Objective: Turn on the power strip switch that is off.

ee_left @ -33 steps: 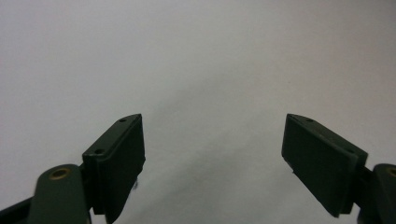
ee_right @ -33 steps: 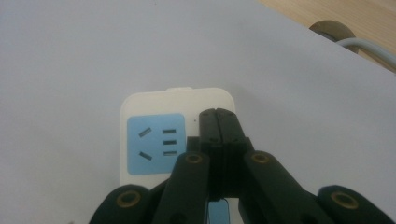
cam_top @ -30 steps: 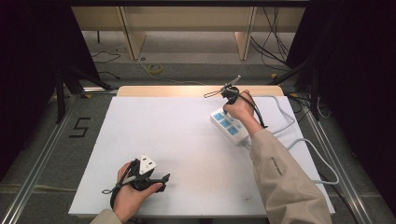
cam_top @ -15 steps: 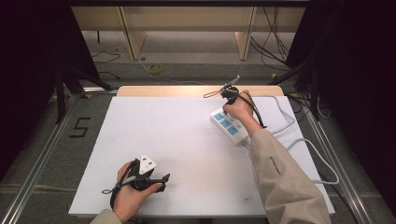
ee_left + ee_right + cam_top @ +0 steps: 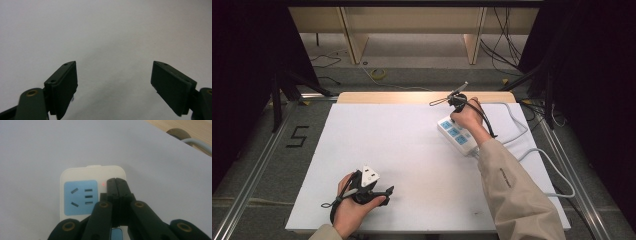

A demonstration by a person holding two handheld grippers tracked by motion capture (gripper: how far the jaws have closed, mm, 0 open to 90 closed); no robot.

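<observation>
White plastic is what the power strip (image 5: 457, 134) is made of, with blue socket faces; it is lying on the white table (image 5: 412, 150) toward the far right side, its grey cable (image 5: 532, 150) trailing off toward the right edge. The right gripper (image 5: 455, 101) is being held over the far end of the strip by the person's right hand (image 5: 469, 117). In the right gripper view, its black jaws are being pressed fully together, nothing caught between them, and their tips (image 5: 116, 182) are being rested just beside a small red light (image 5: 103, 184) on the strip's (image 5: 75, 175) end, next to a blue socket face (image 5: 80, 197). The left gripper (image 5: 379, 192) is being held low at the near left of the table by the left hand (image 5: 349, 210). In the left gripper view, its jaws are being held wide apart over bare table (image 5: 105, 37), grasping nothing
</observation>
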